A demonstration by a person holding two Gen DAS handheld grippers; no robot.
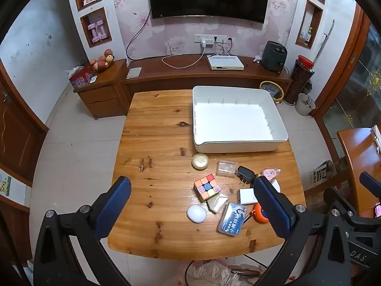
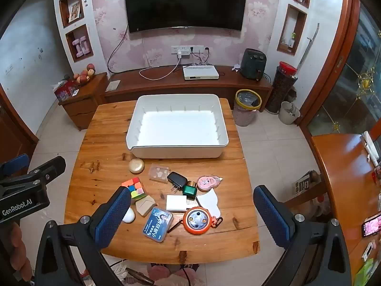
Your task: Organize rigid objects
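Left gripper point(image 1: 193, 205) and right gripper point(image 2: 191, 212) both gape wide, holding nothing

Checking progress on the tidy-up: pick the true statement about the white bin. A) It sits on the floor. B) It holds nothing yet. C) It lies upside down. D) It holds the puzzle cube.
B: the white bin stands upright on the wooden table with a bare floor, while the puzzle cube lies outside it on the tabletop.
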